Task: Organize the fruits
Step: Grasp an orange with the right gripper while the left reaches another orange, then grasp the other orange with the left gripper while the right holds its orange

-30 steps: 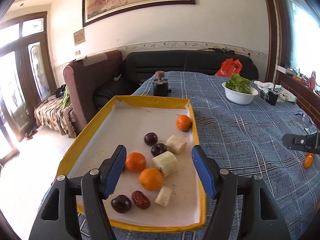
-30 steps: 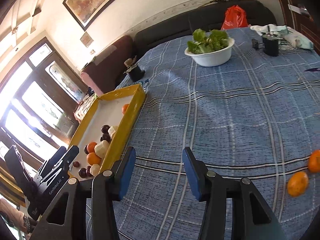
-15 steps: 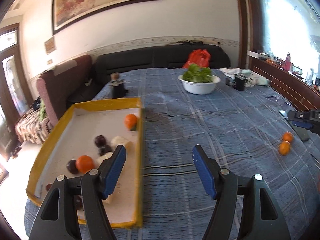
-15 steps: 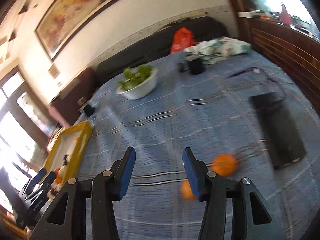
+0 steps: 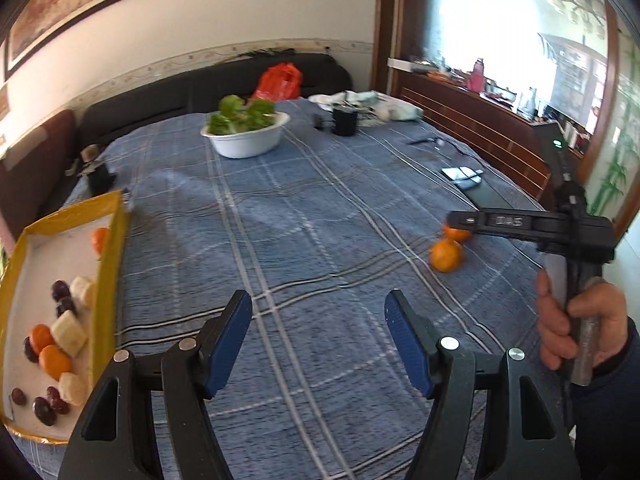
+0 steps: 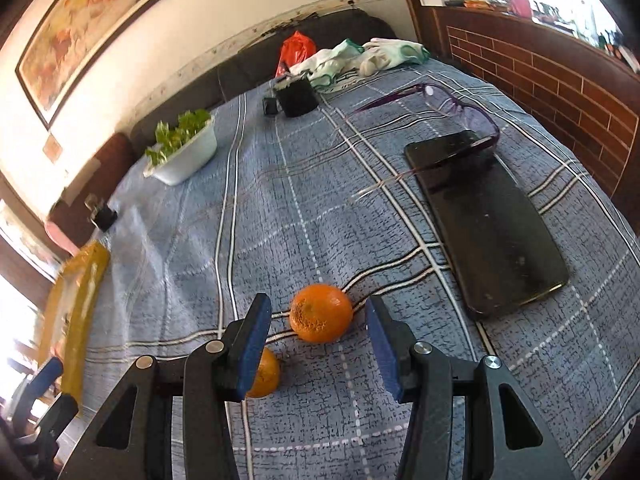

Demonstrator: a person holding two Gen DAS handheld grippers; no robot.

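Note:
Two oranges lie on the blue checked tablecloth. In the right wrist view my right gripper (image 6: 318,328) is open, its blue pads on either side of the nearer-centre orange (image 6: 321,313) without touching it. The second orange (image 6: 265,374) sits half hidden behind the left finger. In the left wrist view my left gripper (image 5: 318,334) is open and empty above the cloth. The two oranges (image 5: 446,255) lie to its right under the right gripper's body (image 5: 528,224). The yellow tray (image 5: 114,240) at far left holds oranges, dark plums and pale chunks.
A black phone (image 6: 486,216) with purple glasses (image 6: 448,100) on it lies right of the oranges. A white bowl of greens (image 5: 245,134), a black cup (image 5: 344,120) and gloves (image 6: 360,58) stand at the back. A small black object (image 5: 98,174) sits beyond the tray.
Both grippers swung right, away from the tray. The right gripper moved onto the two oranges, one now between its open fingers. The tray slid to the left edge of the left view.

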